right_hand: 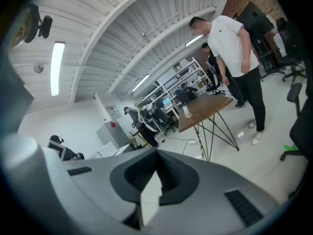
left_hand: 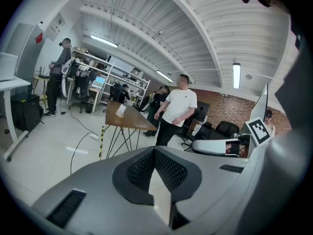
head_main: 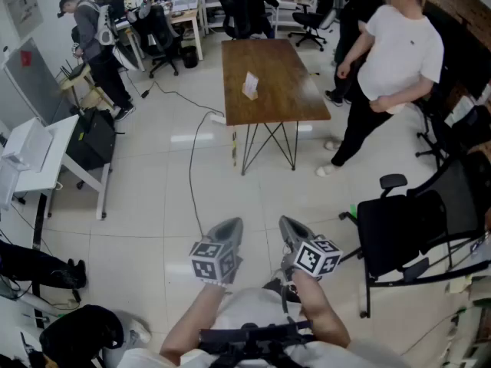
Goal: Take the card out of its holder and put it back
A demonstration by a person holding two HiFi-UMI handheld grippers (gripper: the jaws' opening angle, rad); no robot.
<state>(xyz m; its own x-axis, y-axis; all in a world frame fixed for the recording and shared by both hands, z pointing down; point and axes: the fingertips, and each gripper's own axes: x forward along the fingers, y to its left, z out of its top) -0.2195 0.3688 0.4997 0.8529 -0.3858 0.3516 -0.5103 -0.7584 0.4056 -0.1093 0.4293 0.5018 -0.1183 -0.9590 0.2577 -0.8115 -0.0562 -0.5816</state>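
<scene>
Left tongs, right tongs: near, both closed, empty. Card: far, upright in its holder on the surface, well apart from us. We judge: approach first, open one tongs, pinch the card's top edge, lift straight.

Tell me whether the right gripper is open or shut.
Shut. The right gripper shows its two jaw tips meeting in the right gripper view, with nothing held between them.
</scene>
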